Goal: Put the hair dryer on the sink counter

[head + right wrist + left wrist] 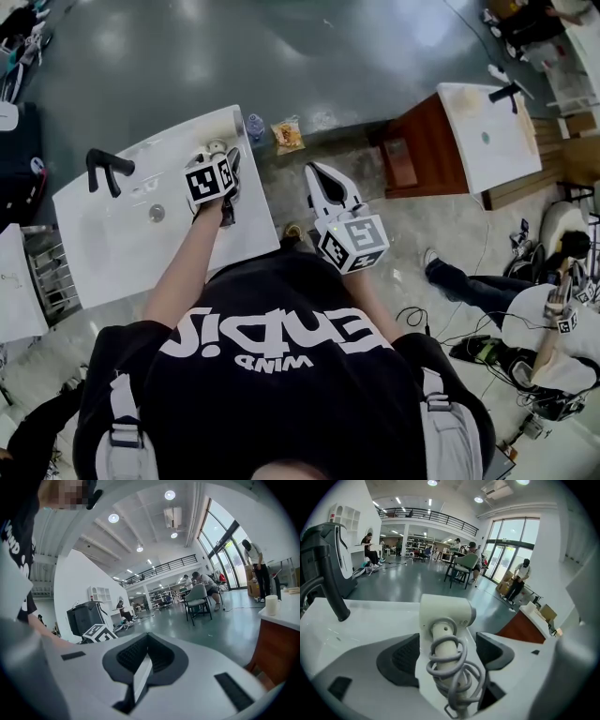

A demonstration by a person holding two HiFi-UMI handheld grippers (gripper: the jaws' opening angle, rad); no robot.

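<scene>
the left claw point(446, 654) points down at the white sink tabletop point(112, 253) with its jaws spread wide apart. the hair dryer point(445, 616) stands upright on the tabletop between them. a gap shows on each side of its handle, so neither pad presses on it. a grey cord point(454, 667) is coiled round that handle. left of this claw rises the black faucet point(106, 169), and the sink basin point(127, 225) with its round drain point(157, 214) lies to the claw's left and nearer the person. just past the claw, off the tabletop's far edge, a clear bottle point(254, 125) and an orange packet point(289, 136) sit on the floor; what the bottle holds cannot be told. the right claw point(146, 653) hangs to the right of the left one, off the tabletop, jaws pressed together on nothing.
</scene>
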